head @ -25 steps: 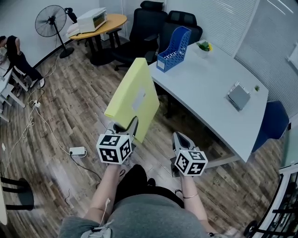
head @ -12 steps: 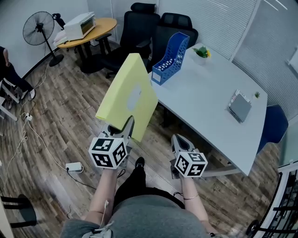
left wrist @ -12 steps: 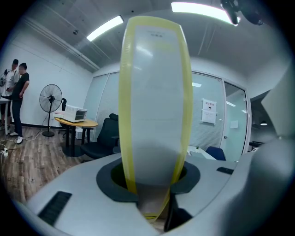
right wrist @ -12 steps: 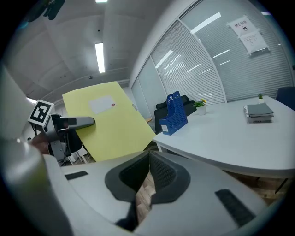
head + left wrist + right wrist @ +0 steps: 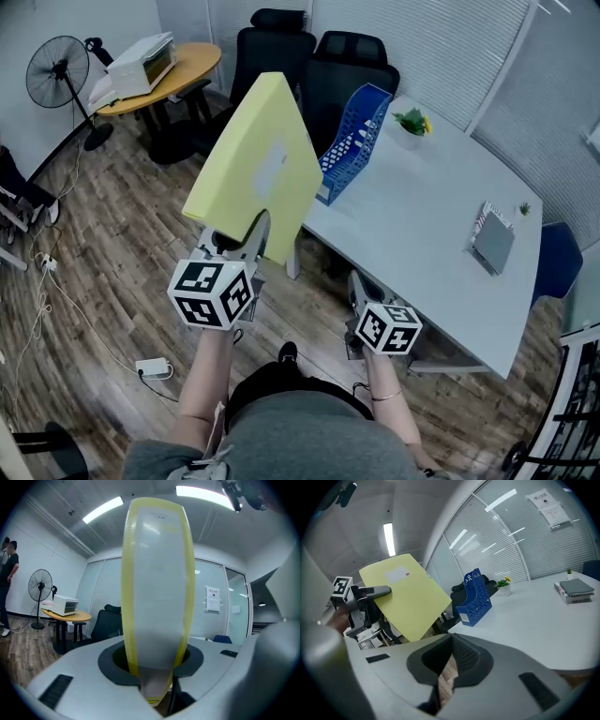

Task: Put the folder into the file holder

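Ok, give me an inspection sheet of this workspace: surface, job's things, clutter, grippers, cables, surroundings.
Surface: white table, mostly bare.
Job's things: yellow folder held up, tilted; blue file holder upright on the table.
Clutter: potted plant and grey notebook on the table, apart from the holder.
Grippers: left gripper shut on the folder's lower edge; right gripper shut, empty.
Cables: power strip and cable on the wooden floor.
Surroundings: black chairs, fan, round table with printer.

The folder (image 5: 253,169) hides the left side of the file holder (image 5: 361,131); its lower edge disappears inside the left tongs (image 5: 246,234). Its label is unreadable. A person (image 5: 11,178) is cut by the picture's edge.
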Demonstrator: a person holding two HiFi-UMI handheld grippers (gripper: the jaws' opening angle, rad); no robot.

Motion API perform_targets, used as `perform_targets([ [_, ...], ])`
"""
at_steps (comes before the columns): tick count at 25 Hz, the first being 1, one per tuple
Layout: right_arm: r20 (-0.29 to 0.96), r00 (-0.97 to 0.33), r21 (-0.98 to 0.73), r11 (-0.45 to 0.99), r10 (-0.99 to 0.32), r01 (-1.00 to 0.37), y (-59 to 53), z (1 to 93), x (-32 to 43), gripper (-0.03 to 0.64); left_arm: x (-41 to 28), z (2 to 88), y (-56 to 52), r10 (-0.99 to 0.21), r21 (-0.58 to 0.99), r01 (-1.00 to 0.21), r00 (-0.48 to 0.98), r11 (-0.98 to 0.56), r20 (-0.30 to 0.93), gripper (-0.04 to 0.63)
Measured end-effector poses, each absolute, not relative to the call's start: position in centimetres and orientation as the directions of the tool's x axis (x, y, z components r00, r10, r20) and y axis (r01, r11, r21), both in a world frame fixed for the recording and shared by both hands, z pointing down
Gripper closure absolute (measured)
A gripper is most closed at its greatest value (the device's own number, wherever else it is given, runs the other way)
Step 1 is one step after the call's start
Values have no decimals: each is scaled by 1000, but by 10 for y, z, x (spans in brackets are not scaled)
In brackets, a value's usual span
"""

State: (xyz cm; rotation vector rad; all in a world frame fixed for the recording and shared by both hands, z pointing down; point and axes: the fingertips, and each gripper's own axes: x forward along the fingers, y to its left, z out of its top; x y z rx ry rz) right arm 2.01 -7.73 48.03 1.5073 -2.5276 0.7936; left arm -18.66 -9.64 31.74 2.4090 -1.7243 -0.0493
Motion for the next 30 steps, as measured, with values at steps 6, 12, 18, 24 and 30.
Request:
perform_targets([
  [6, 354, -465, -365, 338, -811, -867, -116, 480, 21, 610, -189, 283, -152, -933, 145, -923, 360, -356, 4, 442],
  [12, 370, -425, -355, 298, -826, -886, -140, 482, 36, 609, -178, 255, -197, -918, 119, -911, 392, -396, -49, 442],
  [18, 366, -414, -369, 278, -834, -887, -163, 486, 53, 609, -156, 229, -234, -911, 84, -910, 398, -407, -103, 442],
  [24, 356, -412, -379, 274, -839, -884, -188, 481, 69, 609, -137, 210, -265, -905, 69, -908, 403, -414, -134, 442],
  [30, 363, -411, -389, 265, -836, -882, -203, 486, 79, 609, -120, 201, -290, -898, 48, -904, 416, -426, -144, 442],
])
